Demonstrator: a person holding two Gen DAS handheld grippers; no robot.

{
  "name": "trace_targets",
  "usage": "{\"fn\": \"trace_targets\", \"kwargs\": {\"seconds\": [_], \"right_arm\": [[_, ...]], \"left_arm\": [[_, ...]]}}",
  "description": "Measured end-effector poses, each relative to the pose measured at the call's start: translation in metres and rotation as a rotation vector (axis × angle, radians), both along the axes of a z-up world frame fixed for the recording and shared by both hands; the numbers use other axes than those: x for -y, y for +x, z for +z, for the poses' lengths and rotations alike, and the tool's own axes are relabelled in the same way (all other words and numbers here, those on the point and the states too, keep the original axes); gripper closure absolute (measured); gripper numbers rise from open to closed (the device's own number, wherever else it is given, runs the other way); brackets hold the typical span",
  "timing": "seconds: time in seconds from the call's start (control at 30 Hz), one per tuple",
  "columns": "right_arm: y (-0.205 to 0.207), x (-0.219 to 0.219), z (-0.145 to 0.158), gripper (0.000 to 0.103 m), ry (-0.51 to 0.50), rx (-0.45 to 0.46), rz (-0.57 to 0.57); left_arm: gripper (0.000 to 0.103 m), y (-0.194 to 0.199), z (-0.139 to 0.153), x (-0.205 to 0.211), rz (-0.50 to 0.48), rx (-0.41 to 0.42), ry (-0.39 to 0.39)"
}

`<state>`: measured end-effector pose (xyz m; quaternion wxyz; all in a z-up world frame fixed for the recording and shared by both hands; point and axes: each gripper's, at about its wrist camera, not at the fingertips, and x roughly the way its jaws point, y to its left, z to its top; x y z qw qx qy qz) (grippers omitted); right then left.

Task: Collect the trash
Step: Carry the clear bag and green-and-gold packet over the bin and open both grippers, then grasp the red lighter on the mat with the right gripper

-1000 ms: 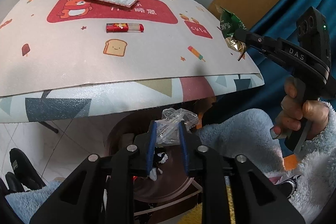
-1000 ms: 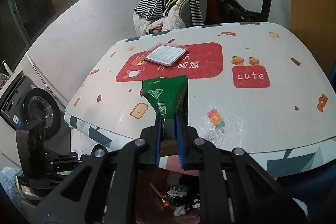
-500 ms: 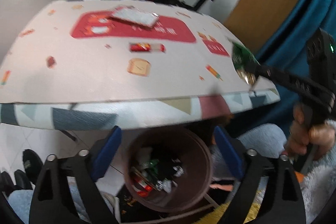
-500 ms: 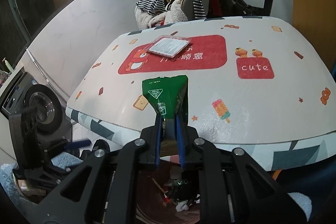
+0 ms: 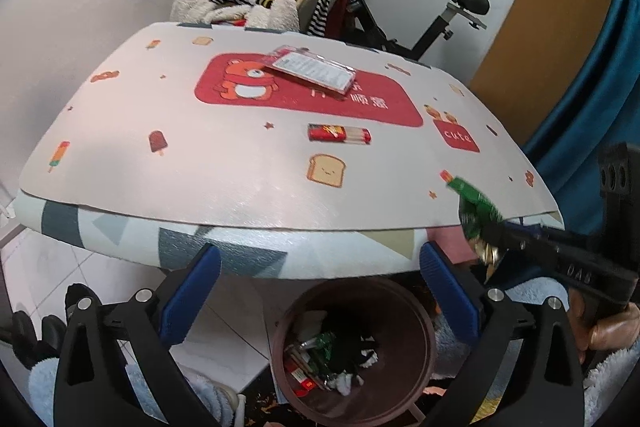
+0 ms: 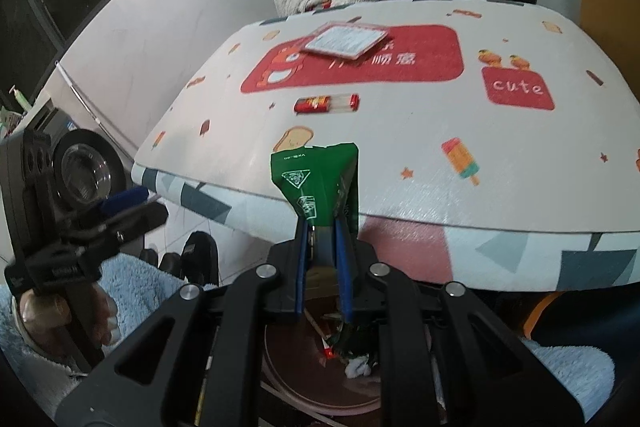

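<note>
Left gripper jaws opening, plastic dropped

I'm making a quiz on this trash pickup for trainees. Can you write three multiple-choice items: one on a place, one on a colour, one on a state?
1. Where is the bin?
A. On the table
B. On the floor below the table's near edge
C. On the chair

2. What colour is the wrapper in the right gripper?
A. Green
B. Yellow
C. White

3. How do the left gripper's jaws stand?
A. Shut on a wrapper
B. Shut, empty
C. Wide apart, empty

Answers:
1 B: the brown bin stands under the table edge.
2 A: the right gripper pinches a green wrapper.
3 C: nothing lies in the left gripper.
</note>
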<state>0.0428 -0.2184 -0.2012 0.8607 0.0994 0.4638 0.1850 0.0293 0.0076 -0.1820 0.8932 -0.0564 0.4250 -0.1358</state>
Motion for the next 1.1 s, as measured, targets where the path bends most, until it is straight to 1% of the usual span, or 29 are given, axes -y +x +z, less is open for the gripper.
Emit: {"fn": "trace_targets", "kwargs": {"seconds": [0.13,0.3,0.47,0.63,0.77,0.87,0.93,0.97,1.0,1.07,1.1], "right_arm": [[-0.002,-0.008,-0.006,0.086,-0.016,-0.030,0.014],[-0.006,-0.018,-0.017,0.086,-0.035,-0.090,0.052],[-0.005,-0.030,-0.030,0.086,-0.072,-0.161,0.102],[-0.008,-0.039,-0.041,0.085,-0.106,-0.216,0.132],[-0.011,-0.041,-0.047,0.083,-0.113,-0.231,0.133],[-0.010,-0.042,-0.050,0.082,-0.114,-0.241,0.133],[-0.010,-0.043,-0.050,0.072,-0.116,-0.246,0.137],[-0.009,-0.043,-0.050,0.056,-0.119,-0.244,0.137],[-0.009,-0.044,-0.049,0.037,-0.122,-0.236,0.136],[-0.009,-0.044,-0.049,0.027,-0.125,-0.229,0.138],[-0.008,-0.044,-0.048,0.017,-0.132,-0.224,0.133]], "left_arm": [[0.006,0.000,0.003,-0.008,0.038,0.022,0.007],[0.006,0.002,0.003,-0.019,0.100,0.042,0.026],[0.006,0.005,0.002,-0.029,0.151,0.039,0.034],[0.006,0.004,0.001,-0.035,0.175,0.042,0.041],[0.006,0.005,-0.001,-0.036,0.182,0.034,0.052],[0.006,0.005,-0.003,-0.038,0.186,0.025,0.040],[0.006,0.006,-0.003,-0.038,0.190,0.020,0.033],[0.006,0.007,-0.004,-0.038,0.193,0.019,0.035],[0.006,0.007,-0.004,-0.038,0.195,0.018,0.037],[0.006,0.008,-0.004,-0.038,0.197,0.019,0.040],[0.006,0.008,-0.005,-0.038,0.198,0.018,0.042]]}}
